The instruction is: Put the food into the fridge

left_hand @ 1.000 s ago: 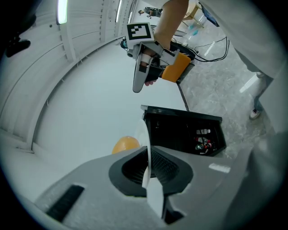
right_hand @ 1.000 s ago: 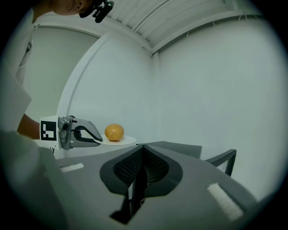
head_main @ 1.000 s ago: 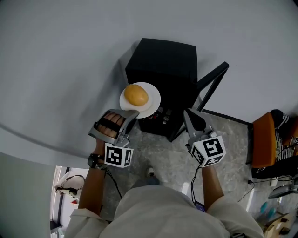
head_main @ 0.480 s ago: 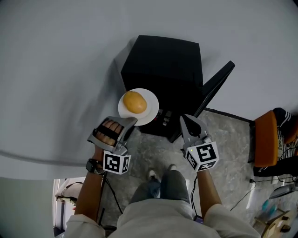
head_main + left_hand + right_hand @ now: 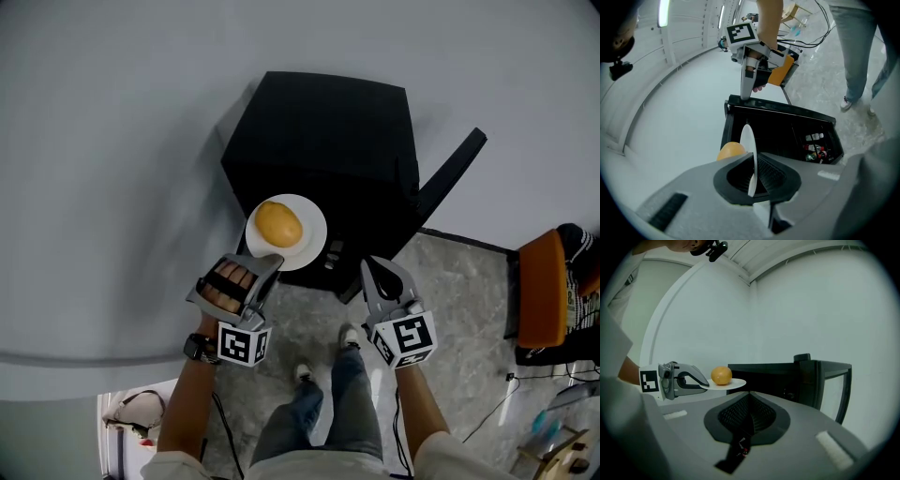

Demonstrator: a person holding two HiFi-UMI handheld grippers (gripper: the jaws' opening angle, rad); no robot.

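The food (image 5: 278,224), a round golden-orange piece, sits on a white plate (image 5: 315,246) at frame centre, and the left gripper (image 5: 265,262) just below and left of it is clamped on the plate's near rim. The plate hangs before the black mini fridge (image 5: 328,131), whose door (image 5: 455,171) stands open. At lower right, the right gripper (image 5: 372,268) has its jaws together, empty.

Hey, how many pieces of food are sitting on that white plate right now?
1. The round orange food sits mid-plate; the left gripper grips the white plate by its rim, before the open black fridge. Nothing else shows on it.
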